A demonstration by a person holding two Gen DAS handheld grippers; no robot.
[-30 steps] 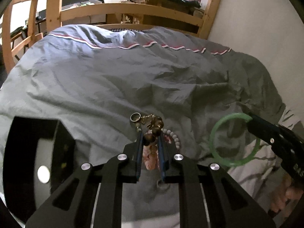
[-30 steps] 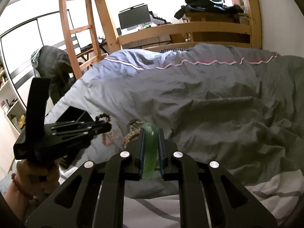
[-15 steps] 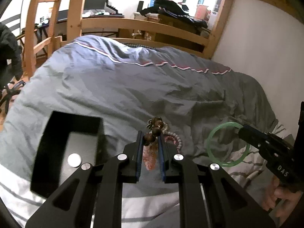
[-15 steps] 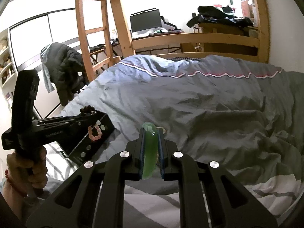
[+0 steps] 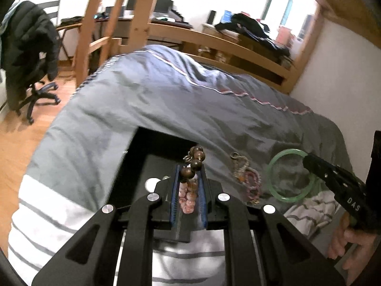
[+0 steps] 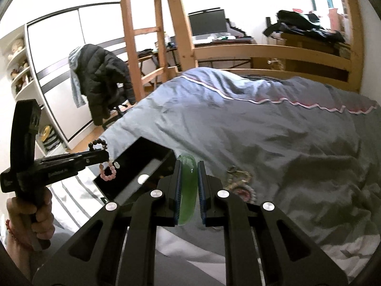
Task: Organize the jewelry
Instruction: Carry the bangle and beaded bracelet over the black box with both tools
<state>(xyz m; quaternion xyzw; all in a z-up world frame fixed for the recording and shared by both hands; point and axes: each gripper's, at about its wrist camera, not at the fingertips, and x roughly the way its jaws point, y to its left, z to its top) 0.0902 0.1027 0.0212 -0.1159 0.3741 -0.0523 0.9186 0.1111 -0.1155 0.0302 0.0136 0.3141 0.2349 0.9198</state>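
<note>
We read "DAS" on the right gripper (image 5: 309, 160), which is closed on the green bangle (image 5: 291, 175), while our left gripper (image 5: 189, 186) pinches beaded bracelets (image 5: 190, 181) above the open black box (image 5: 133, 157), with more jewelry (image 5: 246, 178) on the grey duvet (image 5: 166, 100) between.

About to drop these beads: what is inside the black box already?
The black box shows a dark floor with one small round white spot. No jewelry shows inside. Its near part is hidden by the left tongs and the beaded bracelets they hold.
</note>
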